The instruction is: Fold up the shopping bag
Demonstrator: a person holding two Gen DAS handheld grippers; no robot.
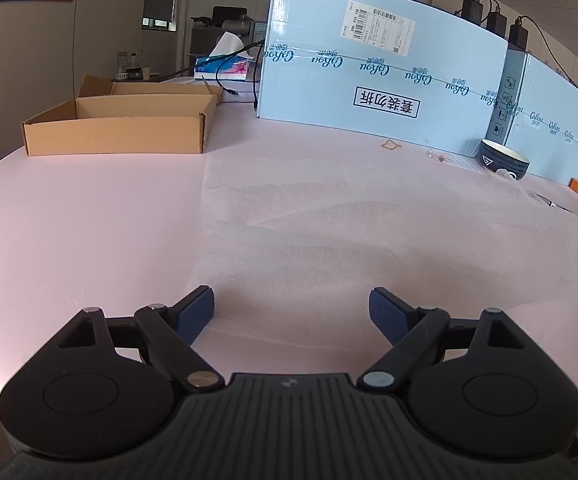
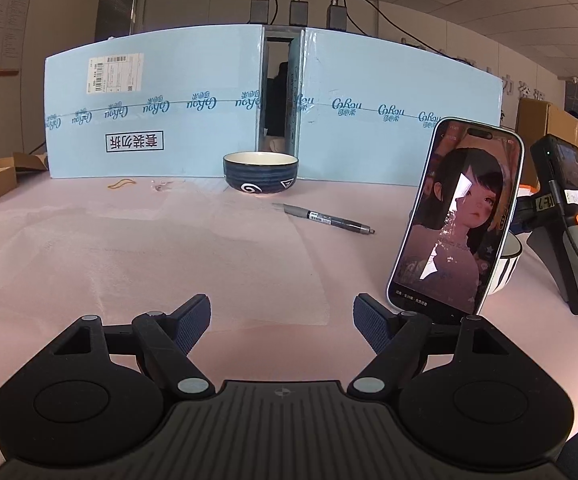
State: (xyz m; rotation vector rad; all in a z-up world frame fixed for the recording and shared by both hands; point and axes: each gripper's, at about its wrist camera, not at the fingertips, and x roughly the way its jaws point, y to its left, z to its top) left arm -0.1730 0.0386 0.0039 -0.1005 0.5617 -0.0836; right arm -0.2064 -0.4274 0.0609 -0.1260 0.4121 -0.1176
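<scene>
A thin, translucent white shopping bag (image 1: 369,232) lies flat on the pink table; it also shows in the right wrist view (image 2: 161,256). Its edges are faint against the table. My left gripper (image 1: 291,312) is open and empty, just above the bag's near left edge. My right gripper (image 2: 281,320) is open and empty, above the bag's near right corner.
Pale blue cartons (image 2: 153,112) wall off the back. A dark bowl (image 2: 261,172), a pen (image 2: 325,219) and a rubber band (image 2: 120,183) lie near them. A phone (image 2: 455,216) stands upright at right, beside a tripod device (image 2: 565,216). An open cardboard box (image 1: 117,124) sits at the far left.
</scene>
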